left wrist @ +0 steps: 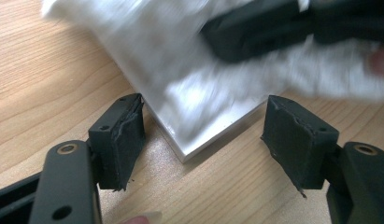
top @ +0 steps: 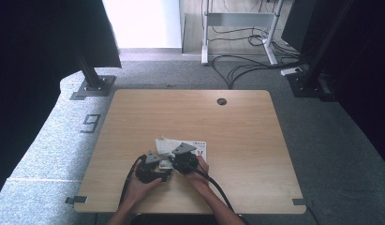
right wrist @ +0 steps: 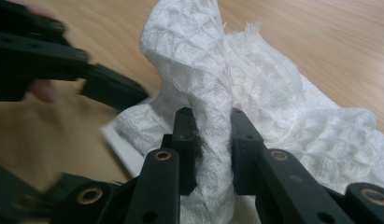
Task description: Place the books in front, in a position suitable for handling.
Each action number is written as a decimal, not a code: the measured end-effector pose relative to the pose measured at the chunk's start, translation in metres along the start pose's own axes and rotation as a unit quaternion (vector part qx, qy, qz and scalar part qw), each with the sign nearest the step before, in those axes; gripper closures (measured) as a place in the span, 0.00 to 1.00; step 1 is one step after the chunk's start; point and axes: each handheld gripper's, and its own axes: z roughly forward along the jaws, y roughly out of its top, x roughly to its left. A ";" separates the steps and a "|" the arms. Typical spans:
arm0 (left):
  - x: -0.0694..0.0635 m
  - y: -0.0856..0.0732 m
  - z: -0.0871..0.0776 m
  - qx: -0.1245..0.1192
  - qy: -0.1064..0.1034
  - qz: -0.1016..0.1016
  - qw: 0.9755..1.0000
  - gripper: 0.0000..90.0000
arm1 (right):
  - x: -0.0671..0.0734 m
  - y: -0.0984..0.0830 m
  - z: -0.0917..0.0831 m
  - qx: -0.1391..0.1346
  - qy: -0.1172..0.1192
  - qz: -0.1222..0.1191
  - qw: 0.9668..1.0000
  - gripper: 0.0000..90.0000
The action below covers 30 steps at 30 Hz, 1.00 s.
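High view: one light wooden worktop w/ rounded corners, and near its front edge one white waffle-weave cloth bunched over one flat white card w/ red print. Two hands come in from the bottom, each w/ one set of tongs: left tongs and right tongs sit close together right at the cloth, cables trailing back toward the person. Left gripper view: the left tongs stand apart w/ nothing pinched; the corner of the flat white card lies on the wood between the two black pads w/o touching either. The cloth is a blur farther back, w/ the right tongs across the top. Right gripper view: the right tongs are clamped narrow on one raised fold of the cloth, which stands up in a peak above the pads; rest of the cloth spreads to the right on the worktop. Left tongs show blurred at the left.
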 end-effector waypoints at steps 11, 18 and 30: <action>0.000 0.000 0.001 -0.001 -0.001 -0.001 1.000 0.33 | -0.053 -0.033 -0.032 -0.021 -0.062 0.055 0.996 0.83; 0.000 0.001 0.001 -0.001 0.000 0.000 1.000 0.33 | -0.080 -0.055 -0.055 -0.029 -0.090 0.095 0.991 0.82; 0.000 0.001 0.001 0.000 -0.002 0.000 1.000 0.33 | -0.102 -0.062 -0.073 -0.017 -0.114 0.103 0.988 0.83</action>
